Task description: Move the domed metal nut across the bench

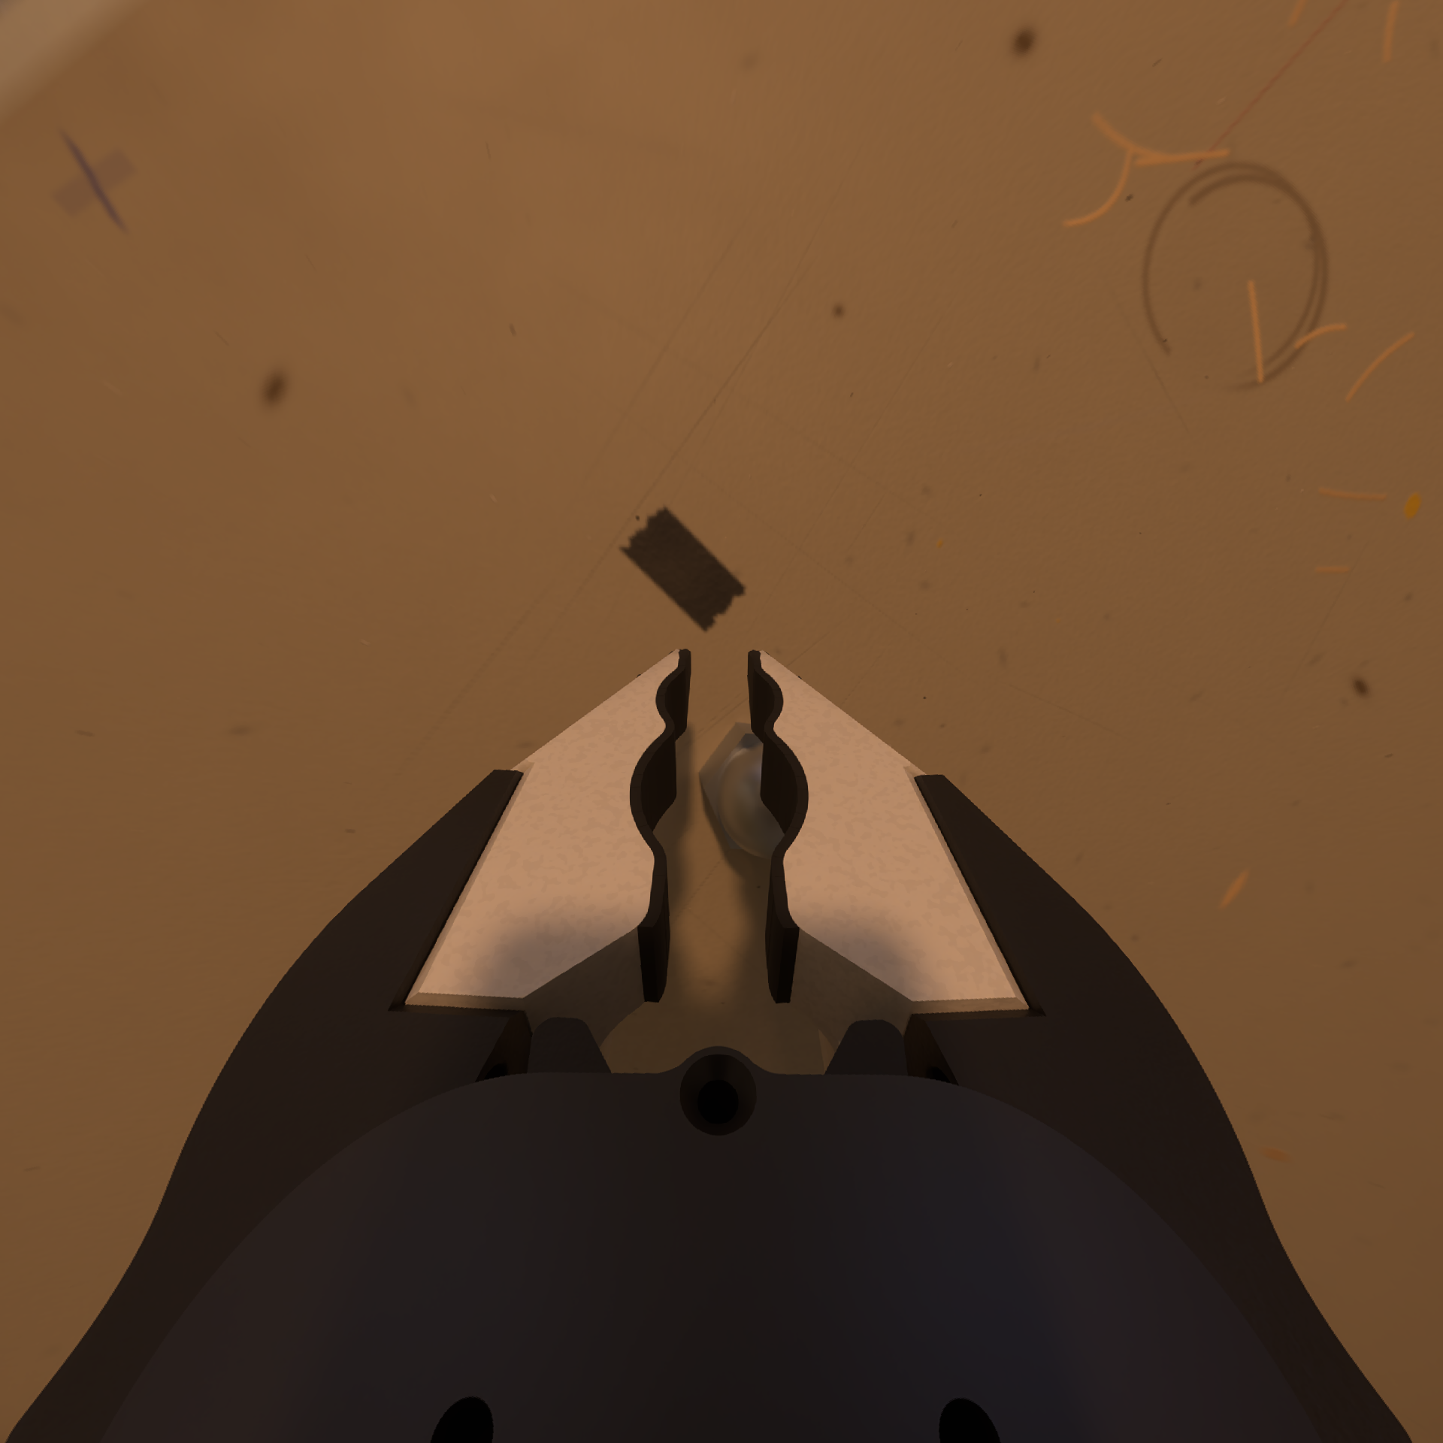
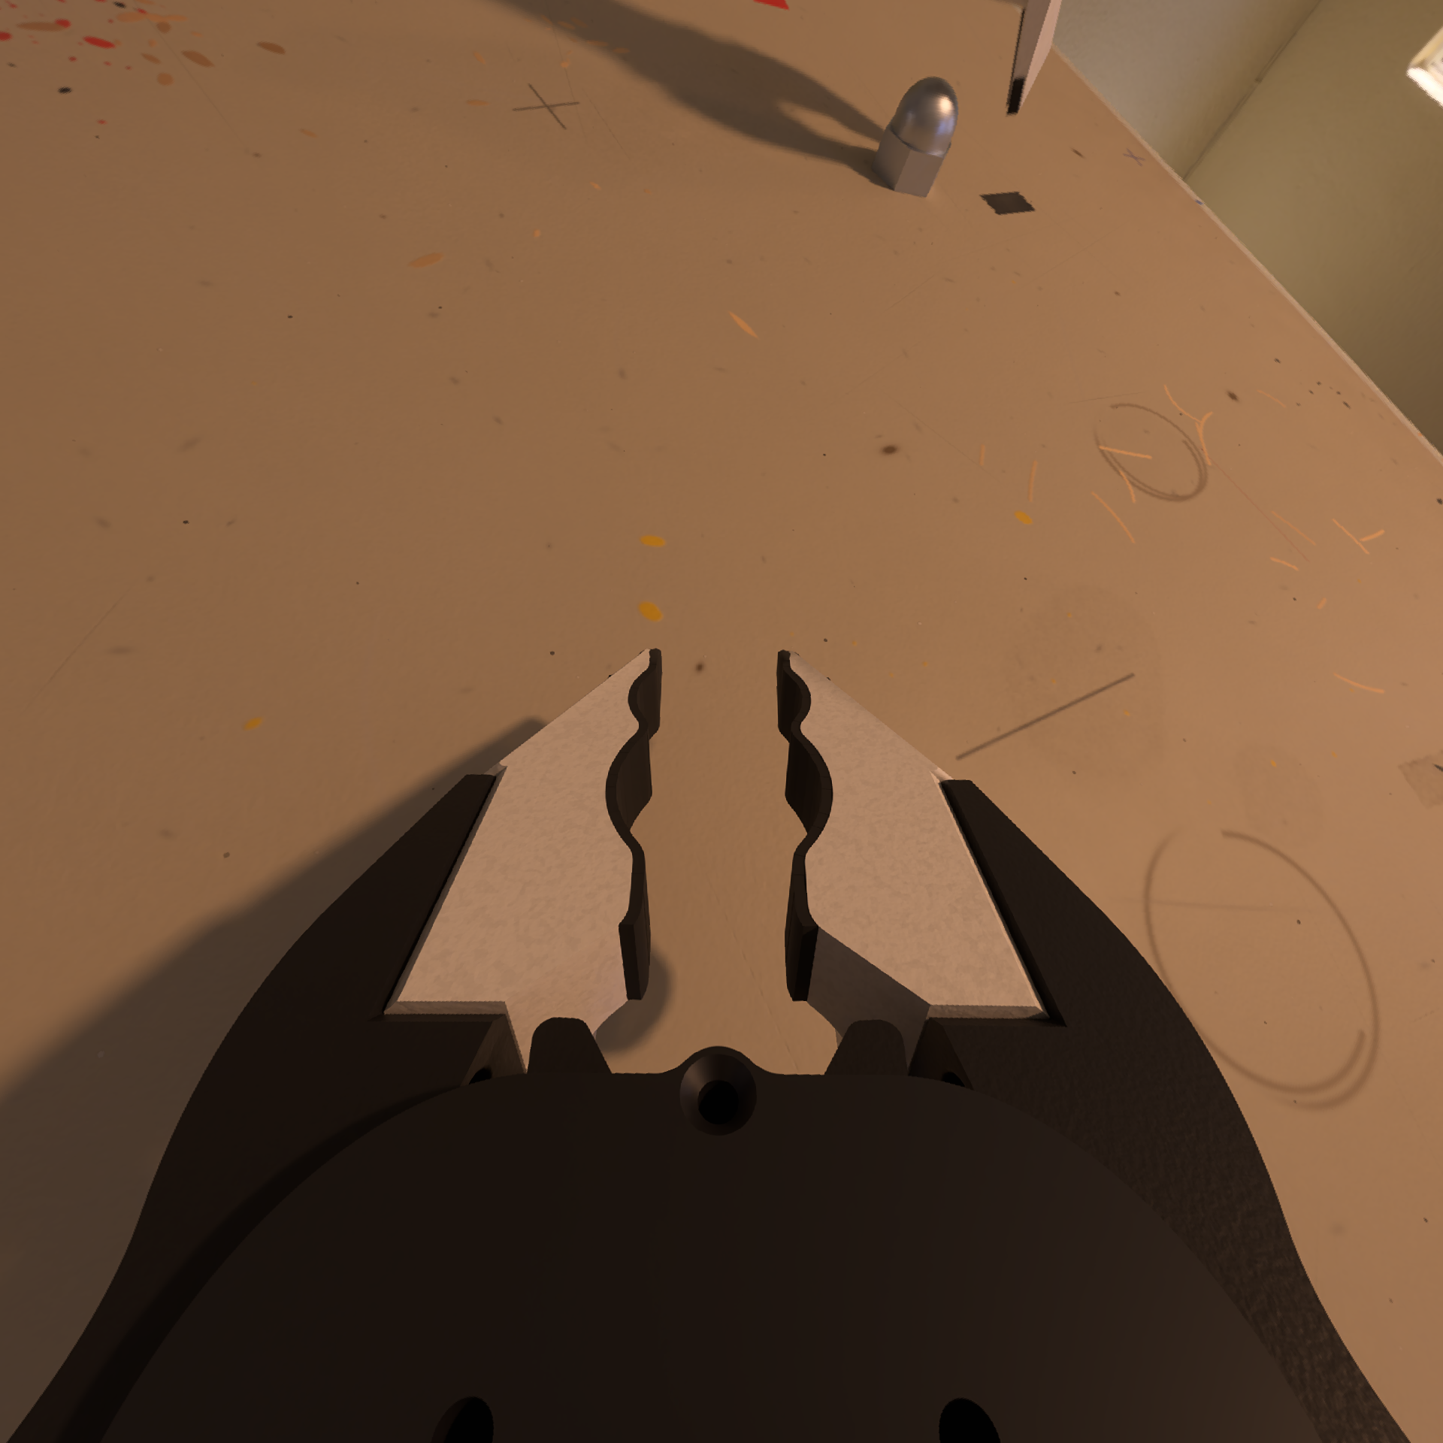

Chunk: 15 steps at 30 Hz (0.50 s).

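Nut position first: the domed metal nut (image 2: 915,134) stands upright on its hex base on the bench (image 2: 390,390), dome up, at about 1 o'clock in the right wrist view, well away from the right gripper (image 2: 718,656). A small black patch (image 2: 1007,203) lies flat just beside it at 4 o'clock of the nut. Part of the left gripper (image 2: 1029,55) shows above and to the right of the nut there, apparently clear of it. In the left wrist view the camera looks down almost straight; the nut (image 1: 734,789) appears between the left gripper's (image 1: 718,654) jaws, hard against the right-hand finger's large notch from this angle, with a clear gap to the other finger. Jaws there are narrowly parted and not clamped on anything; whether the right-hand finger actually touches the nut I cannot tell, since the other view suggests the gripper is higher up. Judgement: left gripper is lined over the nut for a top-down grasp, or it has just let go; cannot say which. Same black patch (image 1: 682,568) sits at 12 o'clock beyond the fingertips. Right gripper hangs over bare bench, jaws moderately apart, holding nothing, likely parked clear so it stays out of the transfer path.
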Each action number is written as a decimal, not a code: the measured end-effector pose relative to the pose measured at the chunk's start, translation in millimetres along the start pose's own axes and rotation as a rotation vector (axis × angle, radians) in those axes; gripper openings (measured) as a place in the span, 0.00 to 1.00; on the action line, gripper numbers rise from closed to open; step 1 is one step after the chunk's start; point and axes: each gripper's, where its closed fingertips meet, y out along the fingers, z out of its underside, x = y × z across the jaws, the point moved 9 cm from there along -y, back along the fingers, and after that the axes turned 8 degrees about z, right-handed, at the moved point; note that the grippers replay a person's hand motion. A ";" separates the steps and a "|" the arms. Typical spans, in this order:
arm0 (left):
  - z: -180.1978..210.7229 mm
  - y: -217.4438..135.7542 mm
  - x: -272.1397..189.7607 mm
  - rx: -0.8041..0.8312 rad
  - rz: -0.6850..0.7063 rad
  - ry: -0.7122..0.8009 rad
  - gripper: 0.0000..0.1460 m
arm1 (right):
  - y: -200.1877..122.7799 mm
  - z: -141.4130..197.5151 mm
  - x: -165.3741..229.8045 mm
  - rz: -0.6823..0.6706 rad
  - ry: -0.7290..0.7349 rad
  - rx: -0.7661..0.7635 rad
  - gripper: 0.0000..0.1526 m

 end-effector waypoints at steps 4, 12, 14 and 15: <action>4.3 -34.0 -16.6 -0.222 -0.134 0.197 0.09 | -0.5 0.5 1.1 0.003 -0.014 0.004 0.19; 29.1 -88.6 -30.0 -0.594 -0.333 0.377 0.17 | 0.5 0.7 4.0 -0.010 -0.022 0.005 0.19; 32.3 -90.7 -28.8 -0.645 -0.390 0.380 0.22 | 0.8 0.8 4.8 -0.009 -0.028 0.007 0.19; 33.1 -91.4 -27.6 -0.685 -0.418 0.367 0.24 | 0.8 1.0 4.9 -0.009 -0.029 0.008 0.19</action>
